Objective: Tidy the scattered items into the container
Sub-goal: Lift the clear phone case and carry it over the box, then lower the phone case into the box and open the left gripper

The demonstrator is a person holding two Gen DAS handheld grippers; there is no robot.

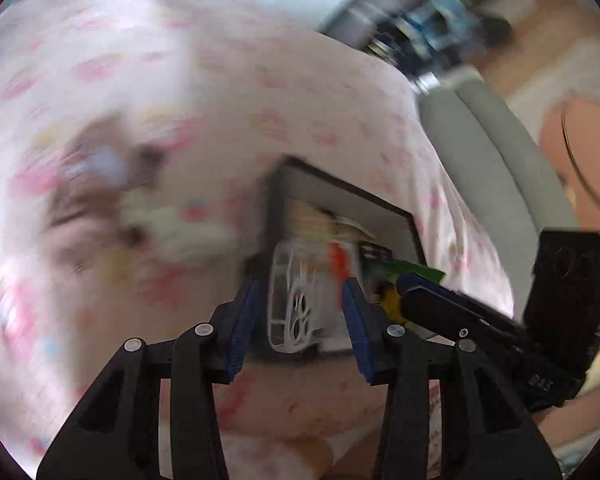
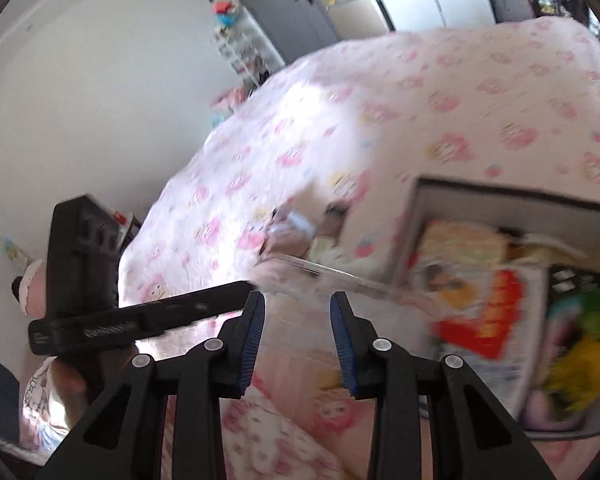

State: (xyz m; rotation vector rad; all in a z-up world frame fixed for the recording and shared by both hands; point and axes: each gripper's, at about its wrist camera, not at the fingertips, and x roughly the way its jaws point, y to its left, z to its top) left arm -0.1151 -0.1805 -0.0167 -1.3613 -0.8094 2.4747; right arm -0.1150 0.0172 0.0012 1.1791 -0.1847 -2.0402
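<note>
The box (image 2: 424, 200) sits on the bed (image 2: 460, 92), which has a white cover with pink prints. The box has grey walls and a dark rim.

Inside the box lie many things. A white plastic basket (image 1: 296, 312) lies at the near end of the box. A packet (image 2: 480, 316) with a big red shape lies flat in the middle of the box. It has writing on it, but the blur makes it too hard to read. A green and yellow thing (image 2: 580, 344) sits at the right side of the box, too blurry to name. A striped cloth (image 2: 456, 244) sits at the far end of the box.

Left of the box, on the bed, lies a small heap of things (image 2: 320, 236) in brown, white and pale blue. The blur hides what they are.

The left gripper (image 1: 300, 320) hangs over the near end of the box. Its blue pads (image 1: 242, 328) stand apart with nothing held.

The right gripper (image 2: 298, 336) hangs just left of the box. Its pads (image 2: 342, 340) stand apart too. A clear, streaky thing (image 2: 340, 276) shows just past its tips, but I cannot tell if it is held.
</note>
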